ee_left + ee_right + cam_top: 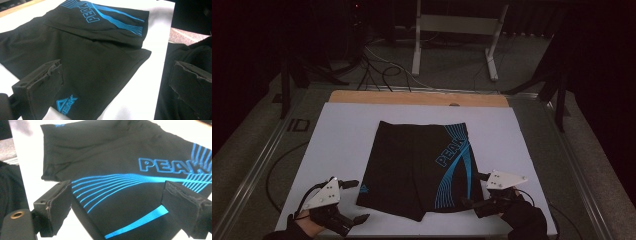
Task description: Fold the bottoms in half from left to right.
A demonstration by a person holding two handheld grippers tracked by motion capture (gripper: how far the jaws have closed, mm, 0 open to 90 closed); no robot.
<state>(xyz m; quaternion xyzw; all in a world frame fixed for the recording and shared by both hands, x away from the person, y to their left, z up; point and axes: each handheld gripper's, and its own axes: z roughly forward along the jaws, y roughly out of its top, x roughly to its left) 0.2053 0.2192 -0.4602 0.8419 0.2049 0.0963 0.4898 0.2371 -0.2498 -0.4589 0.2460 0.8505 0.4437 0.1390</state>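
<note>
Black shorts (417, 165) with blue stripes and blue "PEAK" lettering lie flat on a white sheet (342, 135), waistband away from me. My left gripper (358, 201) is open beside the near left leg corner. In the left gripper view the shorts (95, 55) spread ahead of the left gripper (117, 65), the small logo corner near one jaw. My right gripper (473, 190) is open at the near right leg hem. In the right gripper view the striped leg of the shorts (112, 157) lies between the wide-apart jaws of the right gripper (116, 186). Neither holds anything.
The sheet covers a wooden board (412, 97) on a grey table with metal rails. Behind the table stand a white frame (457, 30) and loose cables (382, 70) on the floor. Bare white sheet surrounds the shorts on all sides.
</note>
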